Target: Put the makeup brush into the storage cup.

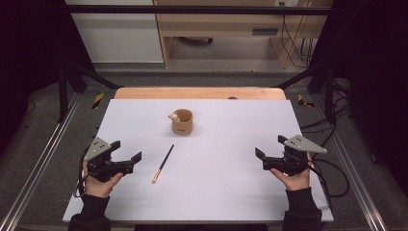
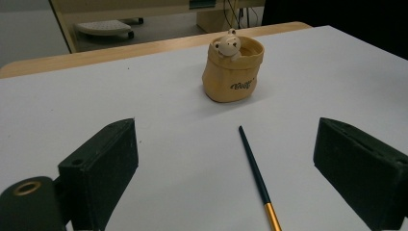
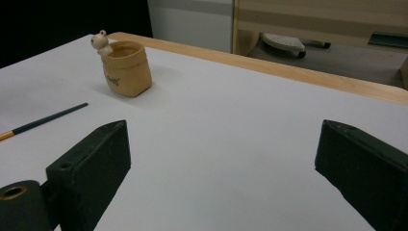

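A tan sack-shaped cup [image 1: 183, 122] with a small bear figure on its rim stands upright in the middle of the white sheet [image 1: 221, 192]. A dark pen with a gold end [image 1: 163, 163] lies flat in front of it. My left gripper [image 1: 126, 152] rests at the left, open and empty, the pen just to its right. At the right my right gripper [image 1: 270, 147] is open too, with nothing between its jaws. The left gripper view has the cup [image 2: 233, 69] and pen [image 2: 257, 178] ahead; the right gripper view has the cup [image 3: 126, 67] and pen [image 3: 42, 121] far to its left.
The white sheet covers a wooden table [image 1: 199, 93]. Black frame bars [image 1: 62, 77] flank both sides, and cables [image 1: 332, 173] trail at the right. Wooden furniture [image 1: 226, 24] stands beyond the far edge.
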Demonstrator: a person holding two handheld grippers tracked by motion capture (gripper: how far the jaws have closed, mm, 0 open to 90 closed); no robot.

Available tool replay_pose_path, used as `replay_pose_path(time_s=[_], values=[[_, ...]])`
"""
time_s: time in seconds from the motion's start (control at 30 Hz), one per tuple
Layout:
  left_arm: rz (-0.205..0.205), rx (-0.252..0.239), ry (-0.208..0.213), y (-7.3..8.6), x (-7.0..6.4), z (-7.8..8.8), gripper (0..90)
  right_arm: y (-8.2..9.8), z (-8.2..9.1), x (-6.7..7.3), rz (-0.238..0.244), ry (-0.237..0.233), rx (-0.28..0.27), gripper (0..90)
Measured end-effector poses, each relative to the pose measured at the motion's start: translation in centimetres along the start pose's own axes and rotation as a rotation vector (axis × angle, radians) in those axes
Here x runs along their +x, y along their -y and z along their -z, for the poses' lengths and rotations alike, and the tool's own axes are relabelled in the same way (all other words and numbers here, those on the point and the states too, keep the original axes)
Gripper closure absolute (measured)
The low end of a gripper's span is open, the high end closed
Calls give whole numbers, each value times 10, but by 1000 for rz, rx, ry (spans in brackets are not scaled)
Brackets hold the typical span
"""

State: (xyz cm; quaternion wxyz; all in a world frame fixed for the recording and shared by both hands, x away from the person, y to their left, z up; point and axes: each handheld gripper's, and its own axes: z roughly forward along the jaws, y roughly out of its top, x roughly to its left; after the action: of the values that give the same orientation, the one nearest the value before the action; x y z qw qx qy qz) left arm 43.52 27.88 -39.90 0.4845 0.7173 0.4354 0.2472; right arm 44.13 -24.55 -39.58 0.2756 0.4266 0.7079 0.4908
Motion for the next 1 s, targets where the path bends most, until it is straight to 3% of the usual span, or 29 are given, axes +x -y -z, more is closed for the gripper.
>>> replay_pose_path(time_s=[1.0], values=[[-32, 77, 21, -3, -13, -19, 88, 1, 1, 3, 11, 12, 30, 57]])
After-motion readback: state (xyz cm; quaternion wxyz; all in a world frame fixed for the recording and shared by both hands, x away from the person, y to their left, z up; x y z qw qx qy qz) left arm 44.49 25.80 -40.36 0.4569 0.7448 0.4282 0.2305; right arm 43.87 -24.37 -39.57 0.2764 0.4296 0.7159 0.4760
